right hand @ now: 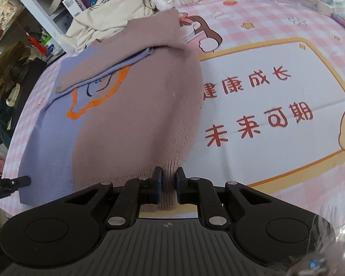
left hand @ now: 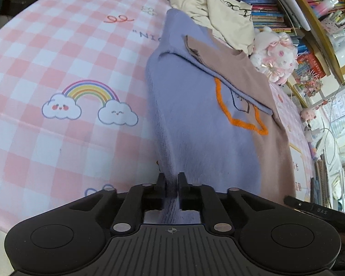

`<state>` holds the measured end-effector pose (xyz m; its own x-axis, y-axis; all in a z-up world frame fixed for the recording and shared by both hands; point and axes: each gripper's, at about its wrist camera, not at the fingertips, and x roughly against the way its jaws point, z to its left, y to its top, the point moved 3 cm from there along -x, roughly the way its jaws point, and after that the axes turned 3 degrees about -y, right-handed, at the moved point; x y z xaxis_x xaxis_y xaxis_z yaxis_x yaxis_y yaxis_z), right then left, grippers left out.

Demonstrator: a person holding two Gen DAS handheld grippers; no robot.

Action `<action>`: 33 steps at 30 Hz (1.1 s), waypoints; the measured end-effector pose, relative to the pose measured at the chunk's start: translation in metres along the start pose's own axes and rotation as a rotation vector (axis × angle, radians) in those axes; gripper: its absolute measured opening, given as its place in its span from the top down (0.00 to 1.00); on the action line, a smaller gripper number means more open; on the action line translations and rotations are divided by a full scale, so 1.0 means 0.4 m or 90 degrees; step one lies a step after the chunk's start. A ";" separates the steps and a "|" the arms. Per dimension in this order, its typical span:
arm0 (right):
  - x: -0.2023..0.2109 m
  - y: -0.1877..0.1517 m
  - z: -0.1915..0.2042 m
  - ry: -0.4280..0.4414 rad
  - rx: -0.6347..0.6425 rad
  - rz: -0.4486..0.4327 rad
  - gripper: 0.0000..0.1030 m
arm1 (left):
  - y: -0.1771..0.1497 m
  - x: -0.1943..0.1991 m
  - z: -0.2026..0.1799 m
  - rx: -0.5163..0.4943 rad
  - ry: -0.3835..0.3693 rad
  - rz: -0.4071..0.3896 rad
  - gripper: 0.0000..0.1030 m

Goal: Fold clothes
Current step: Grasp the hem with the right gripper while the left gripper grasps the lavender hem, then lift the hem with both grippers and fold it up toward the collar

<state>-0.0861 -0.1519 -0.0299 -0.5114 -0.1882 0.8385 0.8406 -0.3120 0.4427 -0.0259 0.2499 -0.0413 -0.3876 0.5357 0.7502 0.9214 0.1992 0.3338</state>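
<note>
A knit sweater, half lilac [left hand: 195, 119] and half dusty pink [right hand: 135, 105], lies on the pink checked tablecloth with both sleeves folded across its chest and an orange outlined motif [left hand: 241, 119] showing. My left gripper [left hand: 171, 181] is shut on the lilac hem corner, lifting it off the cloth. My right gripper [right hand: 168, 179] is shut on the pink hem corner, also raised. The left gripper's tip [right hand: 20, 181] shows at the left edge of the right wrist view.
A crumpled cream garment [left hand: 214, 7] lies beyond the sweater, next to a white and pink plush toy [left hand: 273, 55]. Bookshelves [left hand: 264, 4] crowd the far side. The tablecloth [left hand: 64, 69] spreads left with a rainbow print, and right with a large red-lettered panel [right hand: 260, 105].
</note>
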 end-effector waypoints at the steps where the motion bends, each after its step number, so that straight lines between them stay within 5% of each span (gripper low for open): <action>1: -0.002 0.000 -0.002 0.001 -0.005 0.003 0.86 | -0.003 -0.001 0.004 0.003 -0.007 0.002 0.79; 10: -0.003 -0.005 -0.008 0.014 -0.019 0.010 0.89 | -0.003 -0.003 0.021 0.033 -0.043 -0.003 0.78; 12: 0.003 -0.009 -0.012 0.017 -0.025 0.010 0.90 | -0.004 -0.005 0.024 0.036 -0.038 0.005 0.93; 23: 0.086 -0.066 -0.040 0.067 -0.069 0.054 0.90 | -0.033 0.064 0.002 -0.012 -0.097 0.054 0.96; 33: 0.108 -0.046 -0.035 0.105 -0.085 0.050 0.90 | 0.001 0.056 0.027 0.062 -0.166 0.032 0.96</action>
<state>-0.1263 -0.1675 -0.0064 -0.4760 -0.3628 0.8011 0.8537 -0.4092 0.3220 -0.0338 0.2707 -0.0305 -0.3317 0.7375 0.5883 0.9428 0.2376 0.2337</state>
